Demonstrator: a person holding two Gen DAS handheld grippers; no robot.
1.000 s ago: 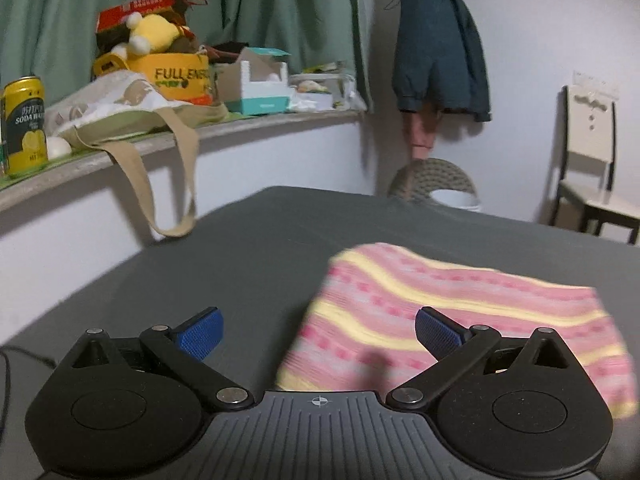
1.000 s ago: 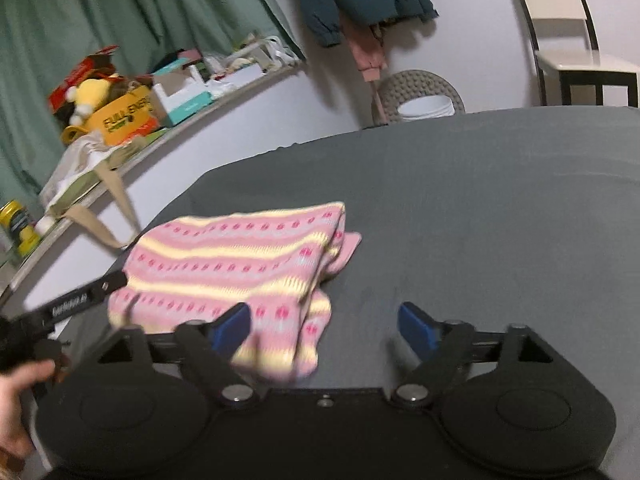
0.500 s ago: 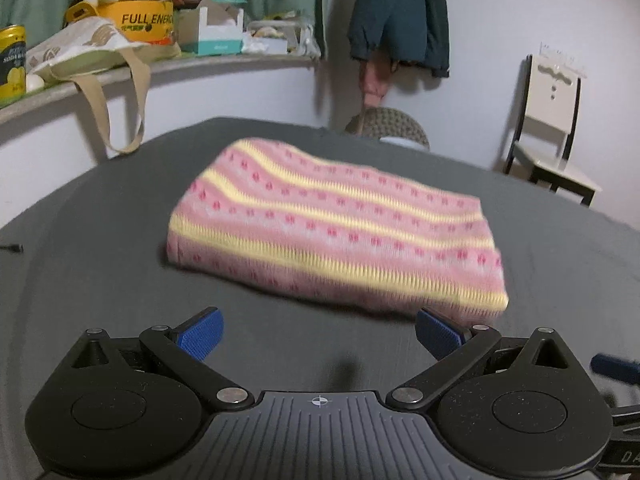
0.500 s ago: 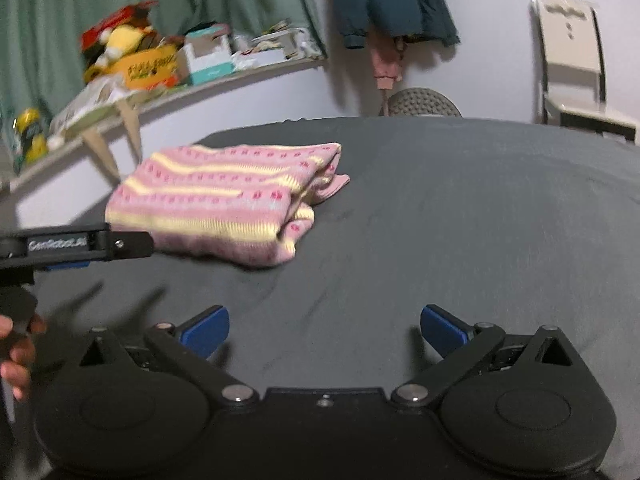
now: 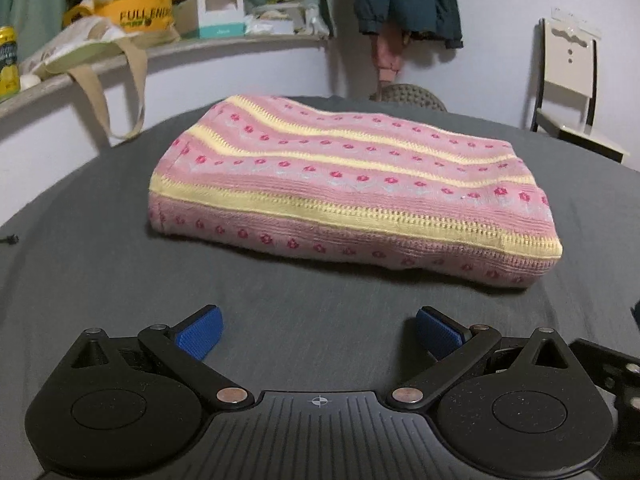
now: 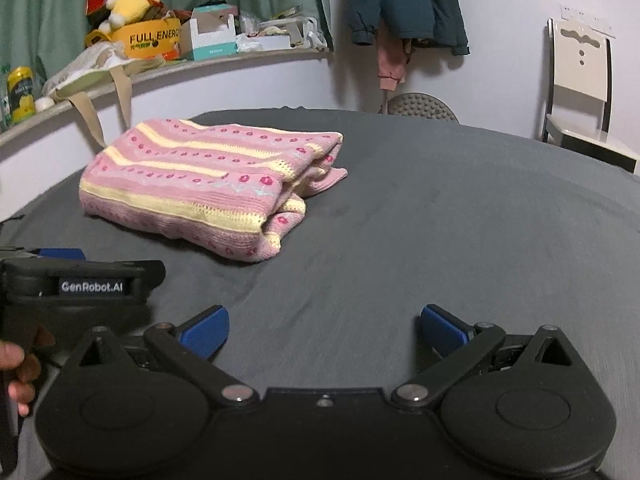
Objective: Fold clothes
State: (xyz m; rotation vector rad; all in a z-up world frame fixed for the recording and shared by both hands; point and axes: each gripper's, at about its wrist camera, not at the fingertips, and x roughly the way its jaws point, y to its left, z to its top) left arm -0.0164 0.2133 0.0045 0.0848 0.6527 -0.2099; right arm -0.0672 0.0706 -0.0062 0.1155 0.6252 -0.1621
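Pink-and-yellow knit sweater [image 5: 344, 192] lies folded on the grey sheet [image 6: 440, 220], both grippers, left [image 5: 318, 330] and right [image 6: 324, 326], having backed off wide open and empty, suggesting folding is done.

Dark grey cloth-covered surface [image 6: 440, 216] with just a folded pink-and-yellow striped knit [image 6: 208, 184] lying flat toward its far left, plus a cluttered wall ledge [image 6: 248, 58] behind holding a tote bag [image 6: 92, 72], yellow can [image 6: 22, 90] and boxes [image 6: 212, 36].
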